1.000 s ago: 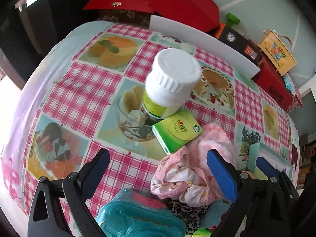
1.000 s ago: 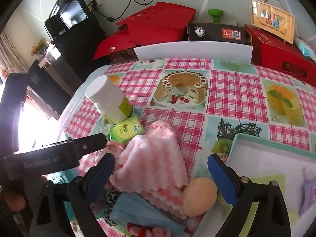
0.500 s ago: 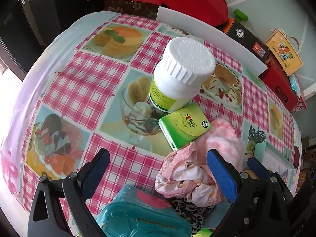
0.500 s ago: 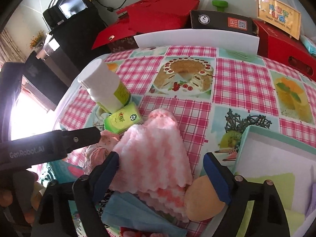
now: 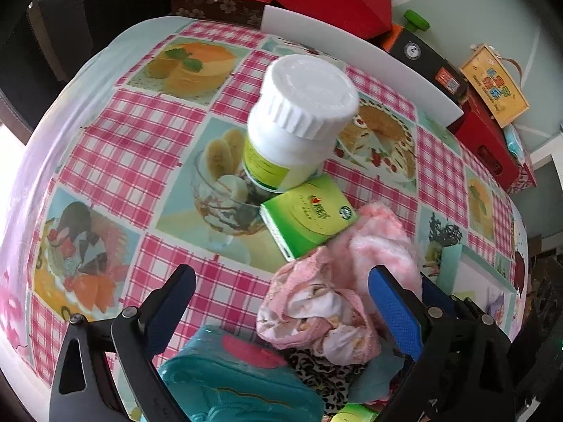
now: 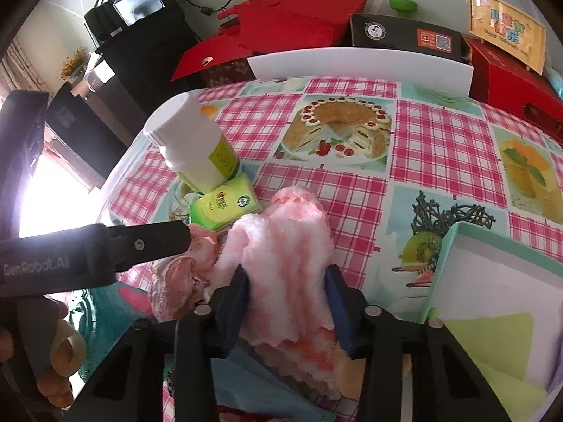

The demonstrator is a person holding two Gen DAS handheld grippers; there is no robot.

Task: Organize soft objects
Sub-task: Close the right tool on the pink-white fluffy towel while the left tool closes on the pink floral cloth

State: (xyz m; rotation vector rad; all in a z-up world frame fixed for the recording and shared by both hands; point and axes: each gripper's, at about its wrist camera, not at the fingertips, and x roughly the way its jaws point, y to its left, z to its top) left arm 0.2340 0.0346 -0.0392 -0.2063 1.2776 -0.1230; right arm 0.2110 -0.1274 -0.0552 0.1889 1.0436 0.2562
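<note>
Tongs on the right are closing on the fluffy pink cloth, blue pads against both its sides. Left tongs stand wide open, empty, above a crumpled pink rag. Beyond lie a green box and white bottle on the table.

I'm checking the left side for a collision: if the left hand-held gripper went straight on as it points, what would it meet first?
Probably the teal pouch just below the open left hand-held gripper, or the crumpled pink cloth beside it; depth is unclear.
</note>
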